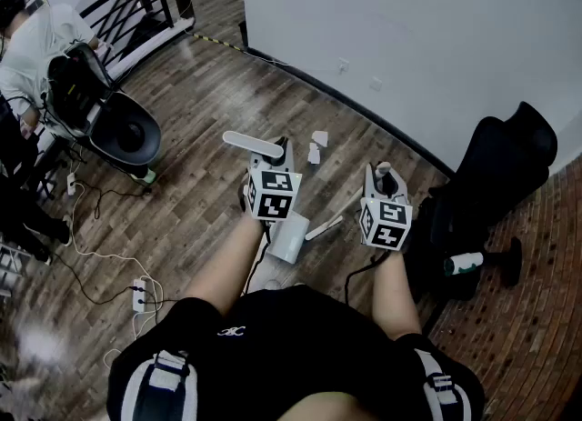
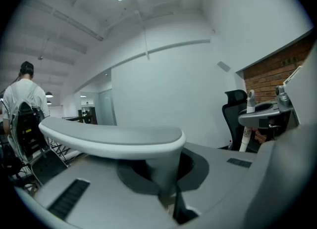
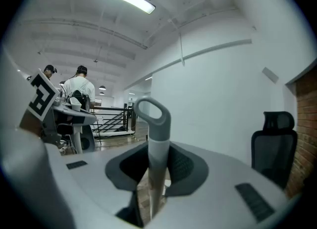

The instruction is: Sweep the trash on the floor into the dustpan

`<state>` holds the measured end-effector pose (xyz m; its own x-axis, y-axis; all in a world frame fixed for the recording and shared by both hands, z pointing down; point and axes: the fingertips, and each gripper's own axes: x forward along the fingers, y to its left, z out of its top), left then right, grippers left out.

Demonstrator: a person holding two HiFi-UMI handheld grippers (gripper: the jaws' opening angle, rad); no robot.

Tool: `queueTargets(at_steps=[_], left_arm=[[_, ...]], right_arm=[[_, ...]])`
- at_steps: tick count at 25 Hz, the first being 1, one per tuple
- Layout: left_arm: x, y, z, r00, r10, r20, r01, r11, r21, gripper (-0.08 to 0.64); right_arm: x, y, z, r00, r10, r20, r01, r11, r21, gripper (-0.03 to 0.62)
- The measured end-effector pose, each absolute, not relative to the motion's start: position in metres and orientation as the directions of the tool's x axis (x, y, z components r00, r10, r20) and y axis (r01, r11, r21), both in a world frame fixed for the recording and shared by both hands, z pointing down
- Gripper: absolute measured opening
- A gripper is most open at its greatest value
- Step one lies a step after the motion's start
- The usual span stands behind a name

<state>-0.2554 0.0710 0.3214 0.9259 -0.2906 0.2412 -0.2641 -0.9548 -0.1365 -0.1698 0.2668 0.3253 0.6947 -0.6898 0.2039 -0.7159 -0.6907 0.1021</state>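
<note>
Jaws of the left gripper [image 1: 275, 166] clamp the dustpan handle [image 2: 114, 139], those of the right gripper [image 1: 385, 181] the broom handle [image 3: 157, 144]

The left hand-held gripper [image 1: 275, 163] clasps the dustpan handle [image 2: 119, 139], and the right hand-held gripper [image 1: 386, 183], at its 3 o'clock, clasps the broom handle [image 3: 154, 124]. The dustpan [image 1: 289, 237] lies on the floor [image 1: 200, 92] between them. Paper scraps [image 1: 319, 138] lie at 12 o'clock, near the wall [image 1: 409, 37]. One chair [image 1: 500, 165] stands at 3 o'clock with a bottle [image 1: 464, 263] just beside it. Another chair [image 1: 123, 133] is at 10 o'clock and a power strip [image 1: 138, 294] at 8 o'clock.
</note>
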Motion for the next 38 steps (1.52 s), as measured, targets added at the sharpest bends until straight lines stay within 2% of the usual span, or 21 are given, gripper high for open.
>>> queueTargets(at_steps=[10,20,27,32,38], left_arm=[[-0.271,0.059,0.338,0.920,-0.291,0.262,-0.261,-0.955,-0.142,0.006],[-0.261,0.036,0.364,0.919,-0.241,0.312,-0.226,-0.971,-0.084,0.008],[-0.249,0.011,0.367,0.930,-0.221,0.294,-0.211,-0.975,-0.066,0.009],[-0.227,-0.002,0.363,0.929,-0.230,0.291,-0.218,-0.973,-0.072,0.009],[-0.169,-0.017,0.375,0.906,-0.272,0.325,-0.257,-0.962,-0.089,0.009]], right_arm=[[-0.188,0.255,0.338,0.673,-0.702,0.231,-0.733,-0.674,0.088,0.097],[-0.180,0.239,0.348,0.690,-0.670,0.274,-0.715,-0.689,0.114,0.097],[-0.172,0.225,0.343,0.719,-0.641,0.268,-0.687,-0.714,0.137,0.097],[-0.148,0.209,0.339,0.707,-0.656,0.266,-0.700,-0.703,0.128,0.097],[-0.080,0.191,0.352,0.665,-0.702,0.255,-0.739,-0.669,0.086,0.097]])
